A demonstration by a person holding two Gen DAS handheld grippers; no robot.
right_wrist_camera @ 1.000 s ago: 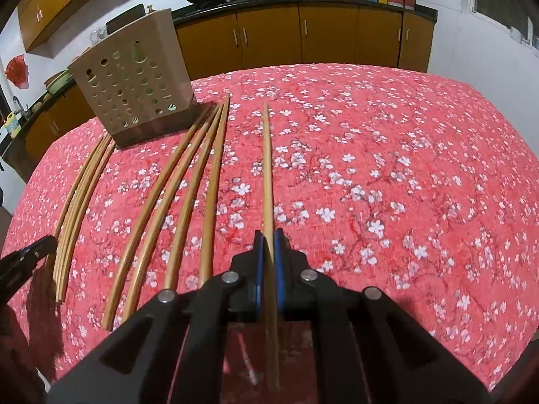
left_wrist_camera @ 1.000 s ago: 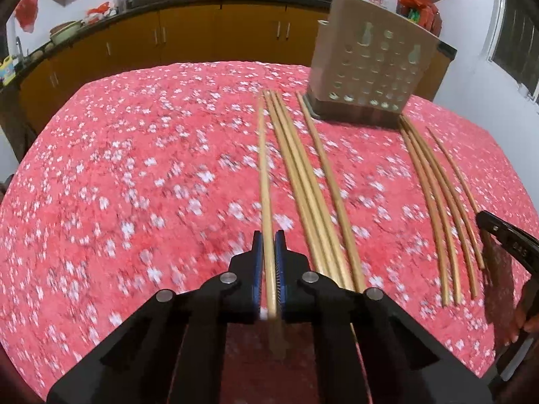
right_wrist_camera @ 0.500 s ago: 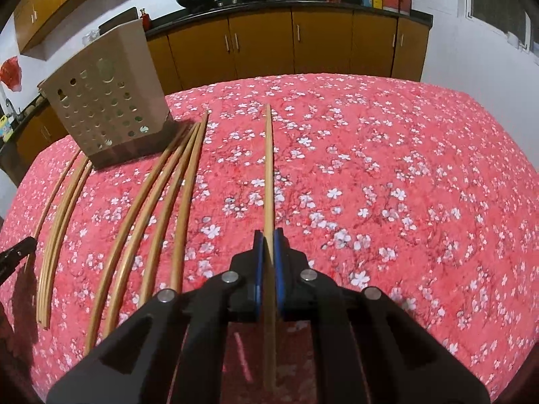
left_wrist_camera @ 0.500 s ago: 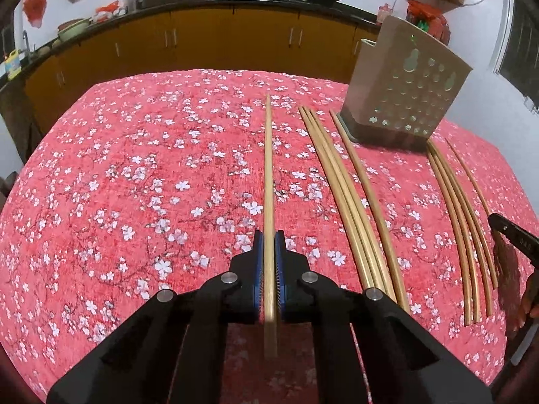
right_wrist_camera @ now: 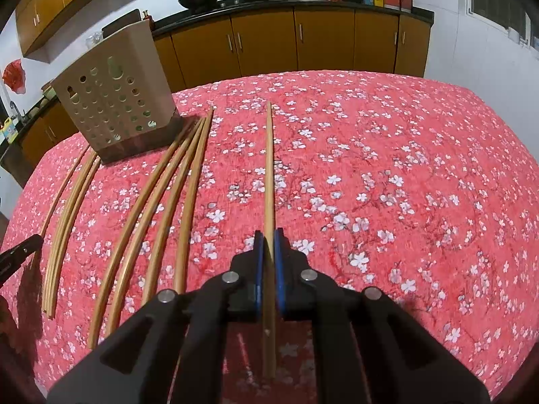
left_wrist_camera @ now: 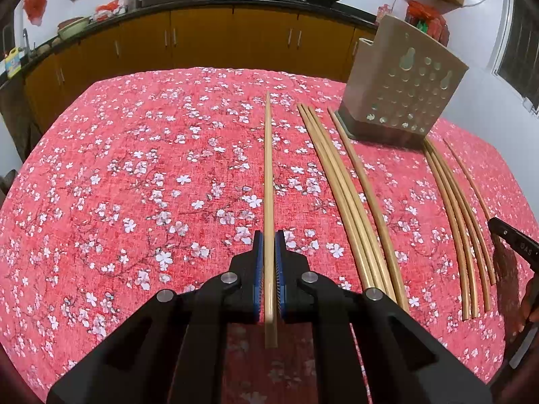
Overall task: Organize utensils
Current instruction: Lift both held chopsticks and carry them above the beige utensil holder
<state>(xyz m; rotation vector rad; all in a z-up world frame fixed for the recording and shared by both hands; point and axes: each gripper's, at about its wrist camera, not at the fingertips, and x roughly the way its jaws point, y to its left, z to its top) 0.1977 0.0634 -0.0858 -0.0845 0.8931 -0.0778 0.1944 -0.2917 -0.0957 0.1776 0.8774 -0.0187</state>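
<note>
We pinch one chopstick in each gripper. The left gripper (left_wrist_camera: 268,262) is clamped on a left chopstick (left_wrist_camera: 268,181); the right gripper (right_wrist_camera: 268,259) is clamped on a right chopstick (right_wrist_camera: 269,175). Both sticks point forward over the bench (left_wrist_camera: 118,185) with its red floral cloth. To do this well, we should probably tip each stick upright and lower it into the perforated holder (left_wrist_camera: 404,101) gently. The left view shows the holder to its right, with loose chopsticks (left_wrist_camera: 350,198) beside it; the right view shows the holder (right_wrist_camera: 114,97) to its left and open cloth on the right.
</note>
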